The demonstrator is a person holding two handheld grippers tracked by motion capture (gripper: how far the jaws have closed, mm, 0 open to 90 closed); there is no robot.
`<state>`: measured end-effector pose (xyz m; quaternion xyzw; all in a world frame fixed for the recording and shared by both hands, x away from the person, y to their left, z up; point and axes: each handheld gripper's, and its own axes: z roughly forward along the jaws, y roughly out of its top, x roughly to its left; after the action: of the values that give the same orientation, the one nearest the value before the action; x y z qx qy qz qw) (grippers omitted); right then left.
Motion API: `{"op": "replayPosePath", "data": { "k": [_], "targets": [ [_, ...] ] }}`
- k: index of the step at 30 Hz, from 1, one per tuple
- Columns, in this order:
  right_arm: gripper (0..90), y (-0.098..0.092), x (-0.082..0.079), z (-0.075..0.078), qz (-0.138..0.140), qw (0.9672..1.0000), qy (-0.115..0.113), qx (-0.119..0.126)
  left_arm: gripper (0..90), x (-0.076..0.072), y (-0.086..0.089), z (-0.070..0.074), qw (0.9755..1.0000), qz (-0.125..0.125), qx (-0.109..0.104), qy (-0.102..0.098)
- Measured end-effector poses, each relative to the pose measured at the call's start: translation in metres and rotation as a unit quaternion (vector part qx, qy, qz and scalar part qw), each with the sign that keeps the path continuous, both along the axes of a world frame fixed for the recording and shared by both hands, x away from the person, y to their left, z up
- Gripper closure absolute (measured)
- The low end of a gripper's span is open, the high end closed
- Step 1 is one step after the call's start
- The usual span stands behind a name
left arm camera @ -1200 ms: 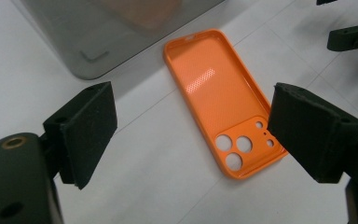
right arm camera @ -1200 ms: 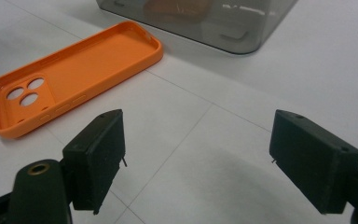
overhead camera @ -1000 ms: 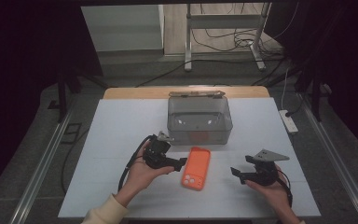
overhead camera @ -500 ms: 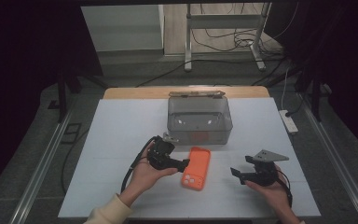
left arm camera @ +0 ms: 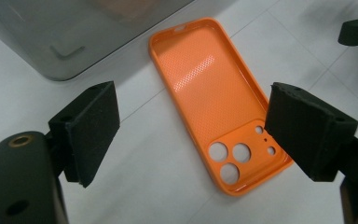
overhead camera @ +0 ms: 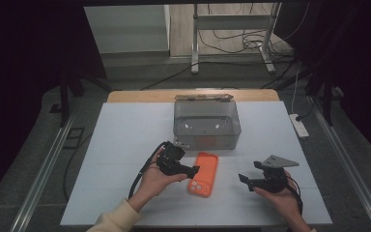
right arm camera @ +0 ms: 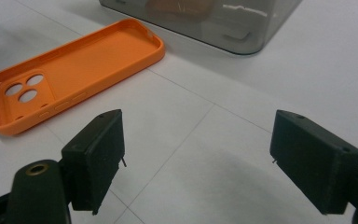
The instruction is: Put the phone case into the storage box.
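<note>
Table and clear bin unchanged. Orange phone case lies flat, inside up, just in front of the bin, same spot. Left gripper has edged closer, jaws spread over the case's camera end. Right gripper unmoved, jaws apart, empty.

One phone case, one clear box

Orange phone case with dotted lining, grey translucent box, white table
</note>
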<state>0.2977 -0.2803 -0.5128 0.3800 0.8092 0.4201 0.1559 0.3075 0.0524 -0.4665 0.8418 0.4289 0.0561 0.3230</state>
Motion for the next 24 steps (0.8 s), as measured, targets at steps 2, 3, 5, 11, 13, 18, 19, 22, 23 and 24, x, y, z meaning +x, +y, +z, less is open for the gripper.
{"op": "replayPosePath", "data": {
  "k": [2, 3, 5, 11, 13, 18, 19, 22, 23, 24],
  "targets": [
    [17.5, 0.000, 0.000, 0.000, 0.000, 1.0000, 0.000, -0.001, 17.9, 0.001, -0.001, -0.002, 1.0000, 0.001, 0.000, 0.003],
    [17.4, 0.000, 0.000, 0.000, 0.000, 1.0000, -0.001, -0.001, 17.9, 0.001, -0.002, -0.003, 1.0000, 0.001, 0.001, 0.005],
    [17.4, 0.000, 0.000, 0.000, 0.000, 1.0000, -0.001, -0.001, 17.9, 0.002, -0.003, -0.005, 1.0000, 0.003, 0.003, 0.007],
    [17.4, 0.000, 0.000, 0.000, 0.000, 1.0000, -0.001, -0.002, 18.4, 0.004, -0.006, -0.009, 0.9999, 0.009, 0.009, 0.011],
    [17.4, 0.000, 0.000, 0.000, 0.001, 1.0000, -0.001, -0.002, 18.7, 0.006, -0.008, -0.010, 0.9998, 0.009, 0.010, 0.013],
    [17.4, 0.001, 0.000, -0.001, 0.001, 1.0000, -0.001, -0.001, 19.4, 0.009, -0.012, -0.012, 0.9997, 0.008, 0.013, 0.017],
    [17.3, 0.001, 0.000, 0.000, 0.001, 1.0000, -0.001, -0.001, 19.5, 0.010, -0.015, -0.014, 0.9997, 0.007, 0.016, 0.019],
    [17.2, 0.001, 0.000, 0.000, 0.000, 1.0000, 0.000, 0.000, 20.3, 0.011, -0.017, -0.016, 0.9996, 0.007, 0.019, 0.021],
    [17.0, 0.001, 0.000, 0.000, -0.001, 1.0000, 0.000, 0.001, 20.3, 0.011, -0.018, -0.017, 0.9995, 0.008, 0.020, 0.022],
    [17.0, 0.001, 0.000, 0.000, -0.004, 1.0000, 0.002, 0.004, 20.7, 0.012, -0.020, -0.019, 0.9994, 0.007, 0.025, 0.023]
  ]
}}
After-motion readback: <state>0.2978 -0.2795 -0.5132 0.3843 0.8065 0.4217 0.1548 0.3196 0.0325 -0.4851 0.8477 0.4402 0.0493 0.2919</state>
